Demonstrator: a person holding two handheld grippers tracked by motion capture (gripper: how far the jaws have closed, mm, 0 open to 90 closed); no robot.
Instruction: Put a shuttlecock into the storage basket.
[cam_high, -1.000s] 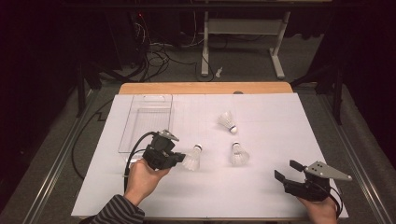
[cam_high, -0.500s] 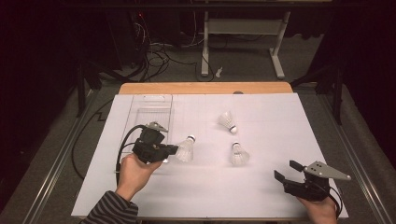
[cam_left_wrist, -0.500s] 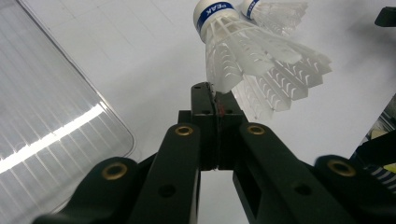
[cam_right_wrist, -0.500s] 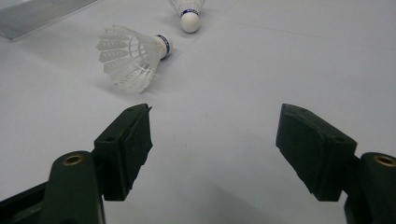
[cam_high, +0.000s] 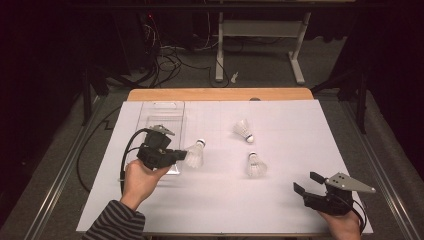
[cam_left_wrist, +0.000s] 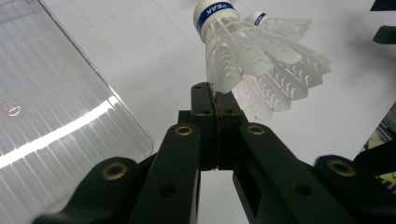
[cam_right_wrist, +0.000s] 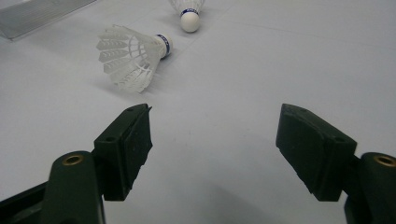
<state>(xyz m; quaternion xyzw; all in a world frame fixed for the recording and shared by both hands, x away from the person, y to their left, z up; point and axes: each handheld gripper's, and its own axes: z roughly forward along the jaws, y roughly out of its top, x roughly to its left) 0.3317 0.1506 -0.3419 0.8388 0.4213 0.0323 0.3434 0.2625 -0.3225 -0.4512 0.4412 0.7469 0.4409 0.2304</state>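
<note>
left gripper view: left gripper (cam_left_wrist: 215, 100) clamped on shuttlecock (cam_left_wrist: 247, 51) skirt edge, cork end up-left, long axis tilted

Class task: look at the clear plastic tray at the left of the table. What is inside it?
The clear plastic tray looks empty: its ribbed bottom shows, with glare across it. In the high view the left gripper, holding a shuttlecock by its skirt, covers the tray's near corner, so that part stays unseen.

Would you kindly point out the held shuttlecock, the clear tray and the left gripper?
held shuttlecock (cam_left_wrist: 254, 58), left gripper view, on its white feather skirt.
clear tray (cam_high: 161, 113), high view, on its ribbed floor near the far end.
left gripper (cam_left_wrist: 215, 100), left gripper view, at the closed jaw tips.
</note>
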